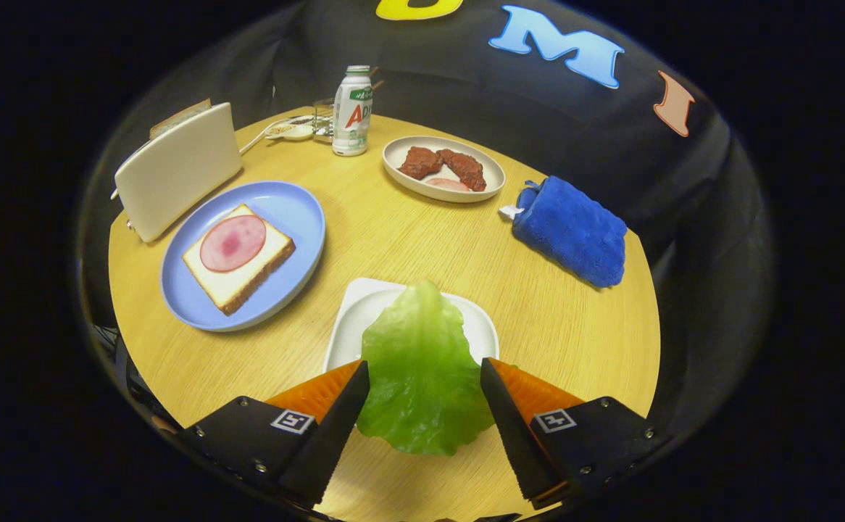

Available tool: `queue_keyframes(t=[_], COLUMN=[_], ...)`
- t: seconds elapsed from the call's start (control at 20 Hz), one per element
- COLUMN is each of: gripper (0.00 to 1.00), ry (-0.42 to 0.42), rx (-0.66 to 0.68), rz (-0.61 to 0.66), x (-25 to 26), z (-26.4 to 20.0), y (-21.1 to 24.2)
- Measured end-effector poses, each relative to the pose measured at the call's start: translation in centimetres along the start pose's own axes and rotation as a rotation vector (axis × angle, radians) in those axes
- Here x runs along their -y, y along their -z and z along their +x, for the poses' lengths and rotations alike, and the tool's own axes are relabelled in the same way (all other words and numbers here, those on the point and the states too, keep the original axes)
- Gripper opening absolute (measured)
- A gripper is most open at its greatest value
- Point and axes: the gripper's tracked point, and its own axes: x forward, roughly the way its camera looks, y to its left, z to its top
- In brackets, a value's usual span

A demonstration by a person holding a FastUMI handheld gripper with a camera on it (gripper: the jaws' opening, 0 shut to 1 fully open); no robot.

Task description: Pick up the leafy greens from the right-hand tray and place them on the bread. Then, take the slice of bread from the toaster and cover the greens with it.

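Tongs (pixel 425 380) stood apart, one finger either side of lettuce leaf (pixel 422 370); real pressure on it could not be told. Leaf overlapped white tray (pixel 364 308) on round desk (pixel 408 232). Beyond: blue plate (pixel 288 206) carrying bread (pixel 238 257) topped with ham slice (pixel 232 243); toaster (pixel 176 170) behind plate.

Nothing legible beyond a printed label on the bottle (pixel 352 109), too small to make out, and a square coded marker (pixel 292 421) behind each of the fingers (pixel 343 413) flanking the leafy greens (pixel 422 362).
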Motion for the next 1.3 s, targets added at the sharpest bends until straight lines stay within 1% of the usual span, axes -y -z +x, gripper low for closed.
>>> queue_keyframes(t=[0.1,0.15,0.2,0.25,0.3,0.35,0.4,0.45,0.55,0.75,0.85,0.9,1.0,1.05,1.15,1.2,1.25,1.3], gripper=[0.95,0.9,0.81,0.53,0.46,0.45,0.23,0.01,0.02,0.01,0.01,0.01,0.56,0.83,0.84,0.89,0.91,0.93], ry=[-0.053,-0.1,-0.134,-0.143,-0.148,-0.127,-0.114,-0.122,-0.142,-0.139,-0.096,-0.101,-0.141,-0.158,-0.135,-0.148,-0.161,-0.162], rx=[-0.044,-0.045,-0.06,-0.067,-0.081,-0.072,-0.074,-0.077,-0.05,0.011,0.004,-0.003,-0.049,-0.077,-0.122,-0.158,-0.151,-0.158], rz=[0.036,0.083,0.121,0.15,0.131,0.141,0.168,0.148,0.156,0.155,0.103,0.082,0.056,0.053,0.034,0.036,0.074,0.078], x=[-0.5,-1.1,-1.4,-1.4,-1.2,-0.2,-0.1,-0.2,-0.4,0.5,1.6,1.5,0.6,0.0,0.5,0.4,0.3,0.2], z=[1.2,1.6,1.7,1.7,1.9,1.4,2.3,1.8,1.3,-1.0,-1.2,-1.3,-1.0,0.0,1.5,1.9,2.1,2.7], y=[0.5,0.2,0.1,0.1,0.3,-0.2,-0.3,-0.2,-1.1,-2.9,-2.8,-3.0,-1.9,-1.3,-0.7,-0.1,-0.4,0.0])
